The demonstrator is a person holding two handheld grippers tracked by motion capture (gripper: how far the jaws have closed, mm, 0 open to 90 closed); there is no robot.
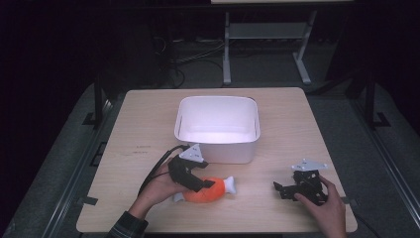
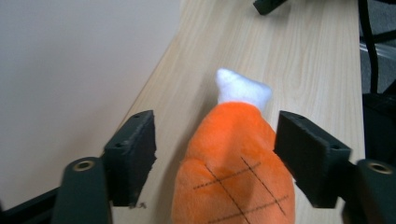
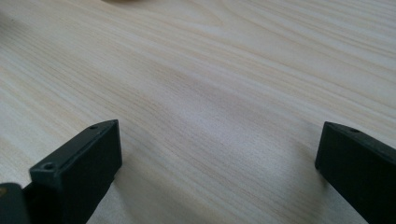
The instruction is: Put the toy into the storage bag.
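Note:
An orange plush drumstick with a white bone end lies on the wooden table, just in front of the white bin. My left gripper is open and straddles the plush from its thick end. In the left gripper view the plush sits between the two jaws; the right-hand jaw is close against it, while a gap shows at the left-hand one. My right gripper rests low at the table's front right, open, with bare wood between its jaws.
The bin's white wall runs close along the left of the left gripper view. A tip of the right gripper shows far off there. Desk legs and cables stand on the floor beyond the table.

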